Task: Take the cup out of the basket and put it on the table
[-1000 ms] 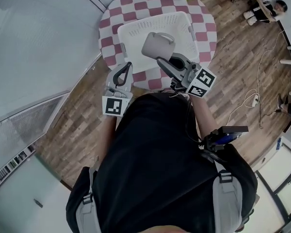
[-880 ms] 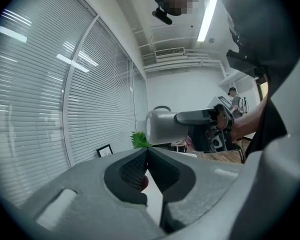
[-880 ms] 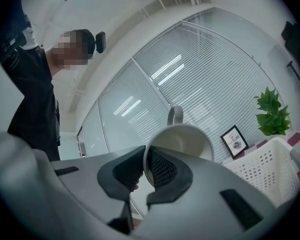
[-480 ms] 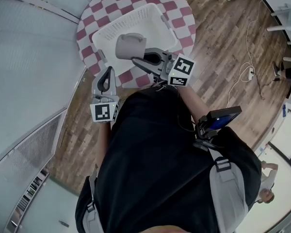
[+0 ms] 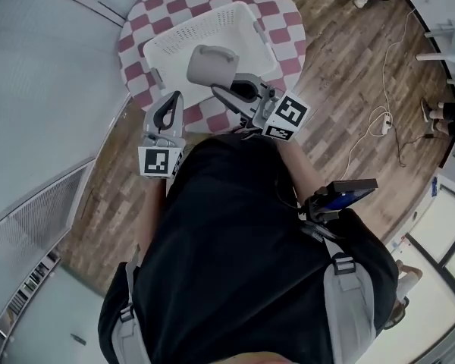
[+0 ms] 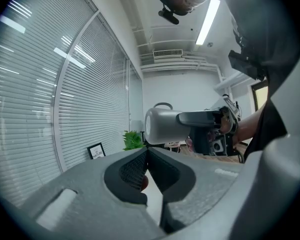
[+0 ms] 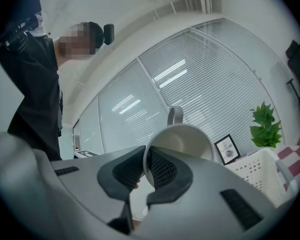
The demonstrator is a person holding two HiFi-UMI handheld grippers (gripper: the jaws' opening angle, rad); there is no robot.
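A grey cup (image 5: pixel 209 65) with a loop handle hangs in the air over the near edge of the white basket (image 5: pixel 226 29), which stands on the round checkered table (image 5: pixel 287 15). My right gripper (image 5: pixel 217 89) is shut on the cup's rim. In the right gripper view one pad sits inside the white-lined cup (image 7: pixel 189 140) and one outside, at the jaws (image 7: pixel 146 165). My left gripper (image 5: pixel 177 97) hovers at the table's near left edge, shut and holding nothing. Its closed tips (image 6: pixel 146 152) point toward the cup (image 6: pixel 162 125) and the right gripper (image 6: pixel 205 119).
A green plant (image 7: pixel 265 124) and a small framed picture (image 7: pixel 227 149) stand at the table's far side behind the basket (image 7: pixel 257 171). Window blinds (image 5: pixel 53 89) curve along the left. Wooden floor with a cable and power strip (image 5: pixel 384 124) lies to the right.
The head view has shifted. The cup stays in my right gripper above the basket's near side, tilted slightly differently. My left gripper keeps its place beside the table.
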